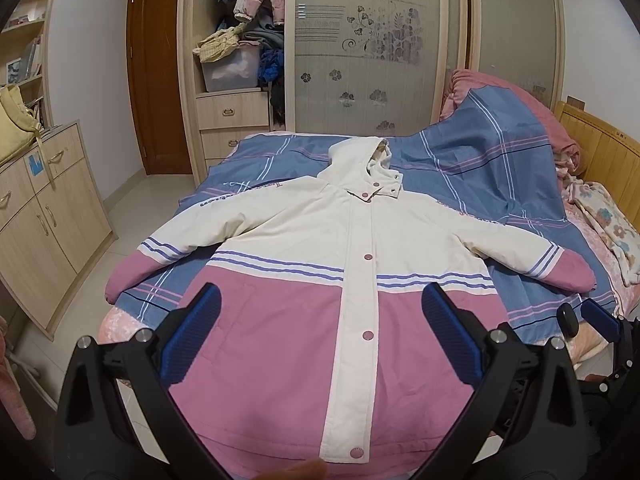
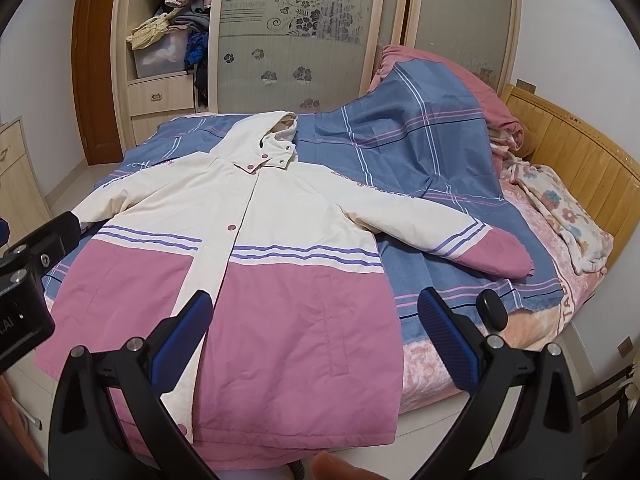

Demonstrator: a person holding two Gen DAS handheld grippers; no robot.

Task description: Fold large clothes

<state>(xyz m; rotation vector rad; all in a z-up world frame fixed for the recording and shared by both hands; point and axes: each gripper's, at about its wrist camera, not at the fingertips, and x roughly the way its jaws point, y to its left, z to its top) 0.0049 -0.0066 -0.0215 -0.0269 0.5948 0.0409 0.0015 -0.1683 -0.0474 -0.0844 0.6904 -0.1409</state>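
Both grippers hover over the jacket's hem end, nothing held. Left gripper (image 1: 320, 336) has its fingers (image 1: 192, 336) spread wide, straddling the button placket above the pink lower panel. Right gripper (image 2: 314, 340) is equally wide, fingers (image 2: 448, 344) empty, over the pink panel on the jacket's right-hand side, one finger out past the side seam above the bed edge

Jacket (image 1: 320, 240) lies face up, snapped shut, flat on the blue plaid sheet (image 1: 480, 160) on the bed (image 2: 440, 360); hem hangs slightly over the near edge. Both sleeves are splayed out: left sleeve (image 1: 160, 256) cuff near the bed's left edge, right sleeve (image 2: 480, 248) cuff resting on the sheet. Hood (image 1: 360, 156) is at the far end, a bit rumpled

My read: no fold started yet. Suggested approach:
- take the sleeves first, pinch at the striped band near the cuff, not the puffy pink end
- fold each sleeve in across the chest, parallel to the placket
- padded fabric is springy, so grip one layer only and press the crease down before letting go
- watch the hem overhang, a pull could drag the whole thing off the bed

Beyond: rumpled bedding (image 2: 440, 92) piled at the headboard (image 2: 580, 152), wardrobe (image 1: 360, 40) behind
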